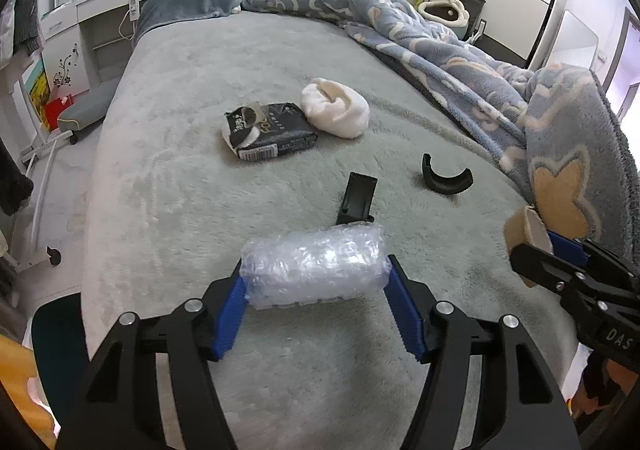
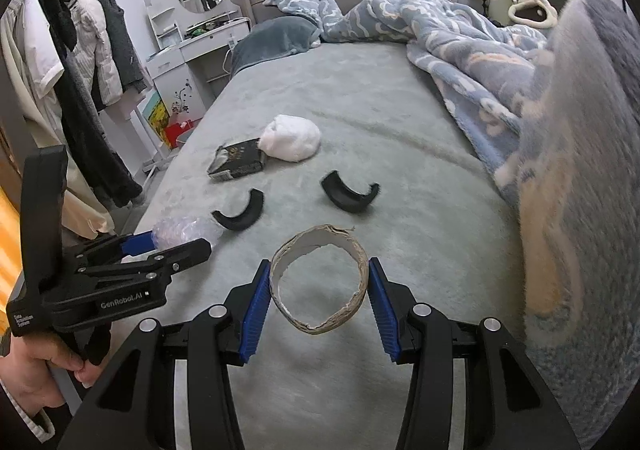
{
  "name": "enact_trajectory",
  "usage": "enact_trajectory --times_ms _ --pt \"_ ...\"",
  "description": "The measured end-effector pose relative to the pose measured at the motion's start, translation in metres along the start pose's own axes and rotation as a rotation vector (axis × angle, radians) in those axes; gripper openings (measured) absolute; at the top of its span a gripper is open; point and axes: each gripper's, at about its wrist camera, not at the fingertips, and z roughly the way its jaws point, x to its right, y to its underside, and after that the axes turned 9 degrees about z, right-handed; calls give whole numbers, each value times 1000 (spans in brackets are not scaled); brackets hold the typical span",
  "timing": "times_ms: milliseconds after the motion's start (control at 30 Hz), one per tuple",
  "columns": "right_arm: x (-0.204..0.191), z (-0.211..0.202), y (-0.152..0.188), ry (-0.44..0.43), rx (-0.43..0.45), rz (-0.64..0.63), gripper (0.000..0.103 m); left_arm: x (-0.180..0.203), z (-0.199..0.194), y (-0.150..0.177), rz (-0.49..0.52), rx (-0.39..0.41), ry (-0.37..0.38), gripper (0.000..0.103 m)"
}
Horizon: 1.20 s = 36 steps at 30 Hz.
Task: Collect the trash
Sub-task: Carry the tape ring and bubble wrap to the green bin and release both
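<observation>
Trash is partly in hand and partly loose on the grey bed (image 1: 168, 154): the left gripper (image 1: 316, 282) is clenched on a wad of bubble wrap (image 1: 316, 270), and the right gripper (image 2: 320, 290) is clamped on a cardboard ring (image 2: 319, 279), squeezed slightly oval between the blue pads (image 2: 256, 310). Two black curved pieces (image 2: 240, 215) (image 2: 349, 196), a black tissue pack (image 1: 269, 130) and a white bundle (image 1: 335, 107) lie apart further up the bed, with the pack and bundle touching each other. Both claws being full is the main risk: reaching for anything else would mean letting go of what is held. The bubble wrap looks springy and slick, so a loosened squeeze could let it pop out and roll off the bed's near edge. The ring appears thin and frayed; more pressure could fold it flat and let it slip from the pads. The patterned blanket (image 2: 560, 178) hangs just beside the right gripper and could snag the ring or drag over it. No bin shows in either view, so where the held pieces go cannot be told. The white bundle may be a sock rather than trash, and picking it up would be a mistake.
</observation>
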Motion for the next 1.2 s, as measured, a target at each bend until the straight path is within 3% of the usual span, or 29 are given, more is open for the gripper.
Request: enact_trajectory --times_ms 367,833,1200 --pt "-44 14 -14 -44 -1 -17 48 -28 -21 5 12 7 -1 66" --pt "-122 44 -27 -114 -21 -83 48 -109 -54 12 -84 33 -72 66" --pt "-185 66 -31 -168 -50 -155 48 -158 -66 27 -113 -12 -116 66"
